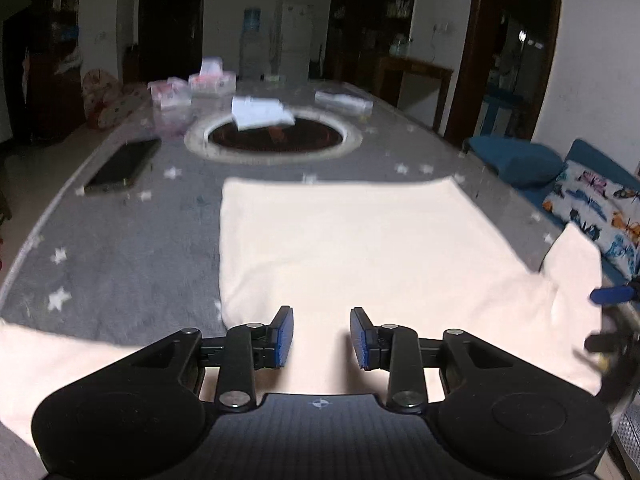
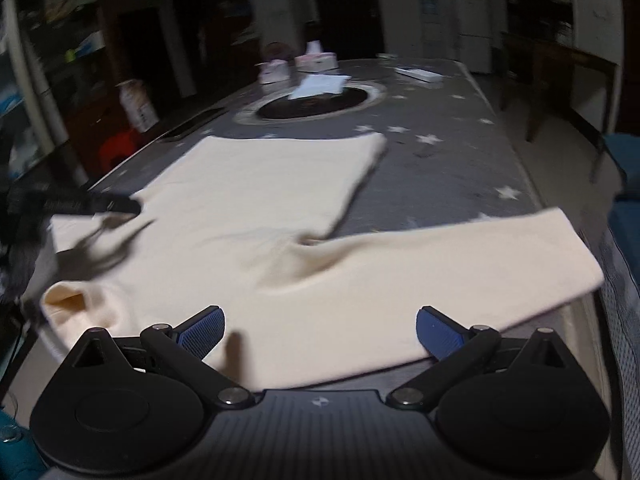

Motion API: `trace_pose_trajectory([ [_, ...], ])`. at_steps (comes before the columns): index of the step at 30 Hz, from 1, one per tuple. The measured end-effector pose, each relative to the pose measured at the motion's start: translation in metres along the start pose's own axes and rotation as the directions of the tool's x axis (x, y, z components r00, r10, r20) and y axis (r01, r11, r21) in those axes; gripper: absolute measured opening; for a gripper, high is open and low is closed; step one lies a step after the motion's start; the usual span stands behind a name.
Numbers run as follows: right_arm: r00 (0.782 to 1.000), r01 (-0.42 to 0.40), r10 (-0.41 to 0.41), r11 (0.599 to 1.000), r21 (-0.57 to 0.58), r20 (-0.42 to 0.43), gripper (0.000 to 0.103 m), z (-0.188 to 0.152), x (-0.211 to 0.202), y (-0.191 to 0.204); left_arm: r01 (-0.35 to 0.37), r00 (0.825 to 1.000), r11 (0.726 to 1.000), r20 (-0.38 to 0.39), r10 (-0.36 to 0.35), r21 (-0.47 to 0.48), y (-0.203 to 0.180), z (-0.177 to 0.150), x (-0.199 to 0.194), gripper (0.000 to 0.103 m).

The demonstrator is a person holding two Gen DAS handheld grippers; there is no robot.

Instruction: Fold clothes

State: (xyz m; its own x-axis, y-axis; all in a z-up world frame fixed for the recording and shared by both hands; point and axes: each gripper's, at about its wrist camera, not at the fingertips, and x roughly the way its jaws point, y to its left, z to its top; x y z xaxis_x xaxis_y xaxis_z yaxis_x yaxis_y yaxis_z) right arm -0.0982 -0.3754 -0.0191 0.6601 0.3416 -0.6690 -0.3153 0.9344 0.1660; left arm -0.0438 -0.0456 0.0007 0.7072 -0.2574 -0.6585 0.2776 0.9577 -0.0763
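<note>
Cream garment (image 1: 360,248) spread on star-print table (image 1: 120,248) — left gripper (image 1: 322,338) and right gripper (image 2: 320,330) hover w/ jaws apart, empty.

Soft matt cream cloth garment (image 1: 360,240), grey star-print fabric tablecloth (image 1: 120,248), glossy black phone (image 1: 122,166)

Dim room: white walls (image 1: 592,40), dark wooden doorways (image 1: 172,20), cluttered shelves (image 2: 72,40), blue sofa (image 1: 592,160).
</note>
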Motion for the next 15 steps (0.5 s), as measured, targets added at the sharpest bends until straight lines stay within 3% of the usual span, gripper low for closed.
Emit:
trace_pose_trajectory([
  [2, 0.999, 0.035, -0.035, 0.999, 0.004, 0.013, 0.103, -0.002, 0.000, -0.010, -0.013, 1.000, 1.000, -0.006, 0.013, 0.027, -0.002, -0.006, 0.000, 0.036],
  [5, 0.995, 0.090, -0.094, 0.992, 0.089, 0.038, 0.102, 0.000, -0.006, -0.034, -0.021, 1.000, 0.999, -0.013, 0.022, 0.049, -0.005, -0.012, -0.001, 0.045],
  [8, 0.986, 0.142, -0.154, 0.974, 0.175, 0.058, 0.099, 0.003, -0.012, -0.058, -0.022, 1.000, 0.998, -0.013, 0.022, 0.051, -0.008, -0.012, -0.002, 0.045],
  [15, 0.965, 0.212, -0.254, 0.903, 0.374, 0.066, 0.081, 0.003, -0.010, -0.115, 0.013, 1.000, 0.997, 0.023, -0.015, 0.071, -0.023, -0.002, -0.010, 0.047],
])
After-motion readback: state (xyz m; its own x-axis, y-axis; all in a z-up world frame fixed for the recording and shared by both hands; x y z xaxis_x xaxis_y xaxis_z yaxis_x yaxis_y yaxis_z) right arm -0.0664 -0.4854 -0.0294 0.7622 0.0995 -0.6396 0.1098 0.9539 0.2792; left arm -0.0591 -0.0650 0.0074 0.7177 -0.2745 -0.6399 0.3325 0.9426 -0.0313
